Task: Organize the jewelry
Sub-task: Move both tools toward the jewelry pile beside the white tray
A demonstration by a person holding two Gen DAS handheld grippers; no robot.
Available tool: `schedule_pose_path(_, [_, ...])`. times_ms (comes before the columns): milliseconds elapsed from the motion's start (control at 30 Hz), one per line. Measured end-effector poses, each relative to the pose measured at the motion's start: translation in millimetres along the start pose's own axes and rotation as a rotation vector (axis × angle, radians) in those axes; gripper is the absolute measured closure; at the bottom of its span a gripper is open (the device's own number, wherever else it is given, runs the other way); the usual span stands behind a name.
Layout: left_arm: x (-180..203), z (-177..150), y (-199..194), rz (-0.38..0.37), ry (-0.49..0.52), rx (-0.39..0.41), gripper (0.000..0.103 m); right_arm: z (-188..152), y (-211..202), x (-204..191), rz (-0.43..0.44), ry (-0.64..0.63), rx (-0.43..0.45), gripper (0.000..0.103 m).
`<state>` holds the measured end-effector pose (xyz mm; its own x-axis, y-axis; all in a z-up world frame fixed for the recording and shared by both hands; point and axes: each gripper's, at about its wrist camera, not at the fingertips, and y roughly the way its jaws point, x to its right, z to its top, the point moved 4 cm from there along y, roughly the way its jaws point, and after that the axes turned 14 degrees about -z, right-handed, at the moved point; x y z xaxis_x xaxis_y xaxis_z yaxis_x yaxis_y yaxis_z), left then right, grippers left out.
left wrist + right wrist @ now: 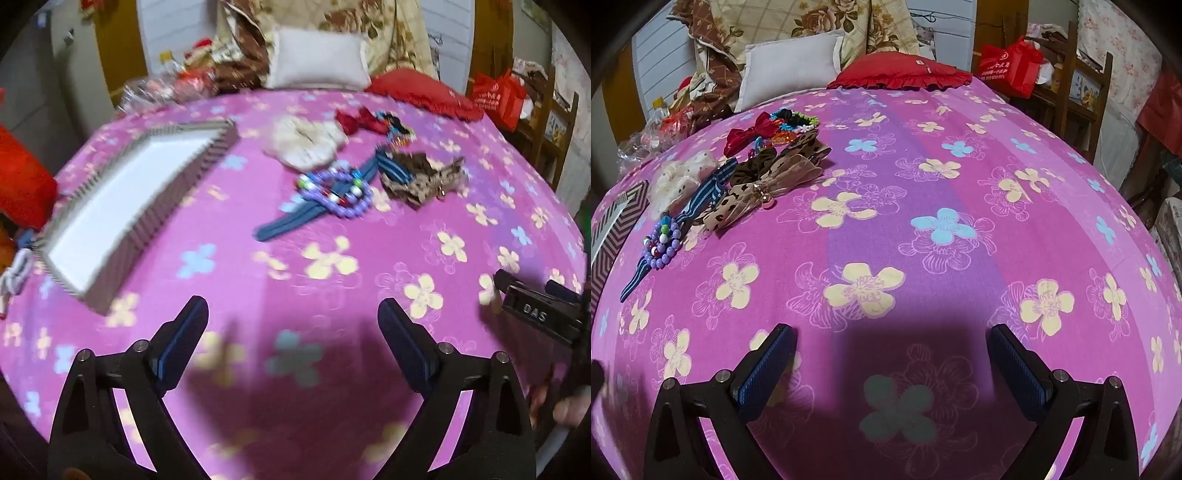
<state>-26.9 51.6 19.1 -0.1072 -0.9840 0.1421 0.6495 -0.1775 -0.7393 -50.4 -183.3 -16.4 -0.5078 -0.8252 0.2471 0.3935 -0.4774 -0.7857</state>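
Hovering over the bed (923, 184), both tools point steeply down with nothing between their fingers: left gripper (293, 325) stands spread wide and empty, right gripper (892, 354) likewise at full spread. Jewelry pile lies ahead of the left gripper and slightly to its right; ahead and far left of the right gripper. Nearest piece is the purple bead bracelet (334, 194), resting on a blue striped band (280, 225), with leopard-print bows (421, 177), a cream scrunchie (306, 142) and a red bow (360, 120) beyond. Striped box (122, 206), white inside and empty, sits ahead-left of the left gripper. Judgement: take the bracelet first, pinching one side of the ring only so the band stays behind. Legible writing: "DAS" on the right tool's body (535, 314); printing on the red bag (1008, 64) unreadable.
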Motion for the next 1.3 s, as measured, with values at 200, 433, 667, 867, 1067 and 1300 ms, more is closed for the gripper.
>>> schedule_pose_path(200, [-20,-9,-39,0.010,-0.026,0.025,0.009,-5,-4,4,-0.071,0.011,0.011,0.000])
schedule_pose_path(433, [-32,-25,-64,-0.001,-0.060,0.014,0.009,-22,-32,1,-0.148,-0.046,0.065,0.016])
schedule_pose_path(667, [-30,-27,-79,-0.035,-0.084,0.026,0.009,-37,-84,-8,-0.066,-0.040,0.137,0.022])
schedule_pose_path(867, [-27,-23,-94,-0.051,-0.064,0.059,0.009,-44,-119,-22,0.034,-0.033,0.142,0.024])
schedule_pose_path(1067, [-28,-25,-97,-0.054,-0.064,0.058,0.009,-54,-132,-36,0.054,-0.088,0.137,0.024])
schedule_pose_path(1300, [-32,-27,-100,-0.051,-0.067,0.046,0.009,-59,-138,-43,0.053,-0.117,0.122,0.024])
